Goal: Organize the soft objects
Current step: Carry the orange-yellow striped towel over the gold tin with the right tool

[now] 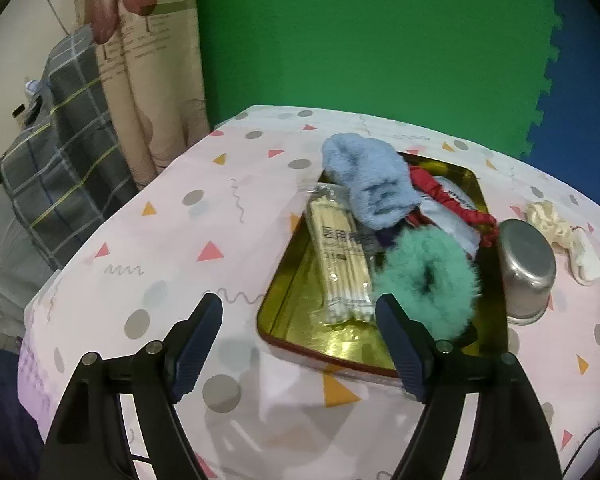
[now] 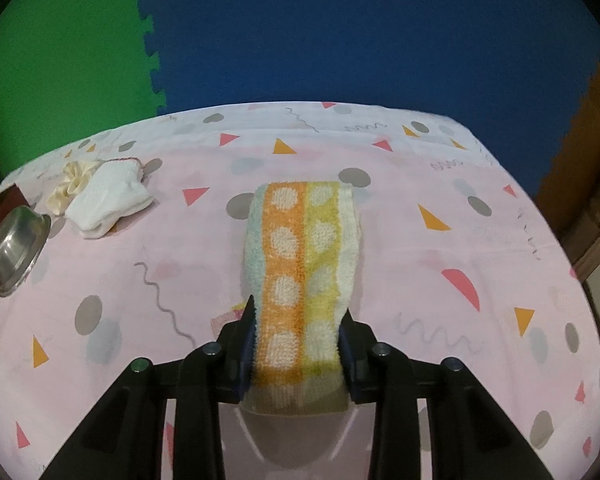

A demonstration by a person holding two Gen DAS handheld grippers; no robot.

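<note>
My right gripper (image 2: 298,344) pinches the near end of a folded striped towel (image 2: 302,256), the rest of which lies flat on the pink tablecloth (image 2: 420,272). My left gripper (image 1: 300,344) hangs spread and empty just short of the gold tray (image 1: 296,332), which already holds a green scrunchie (image 1: 428,280), a blue fluffy sock (image 1: 372,184) and a cotton swab pack (image 1: 340,256). I judge I'm mid-pickup: next I must lift the towel clear and carry it to the tray without knocking the steel bowl (image 2: 16,244).
</note>
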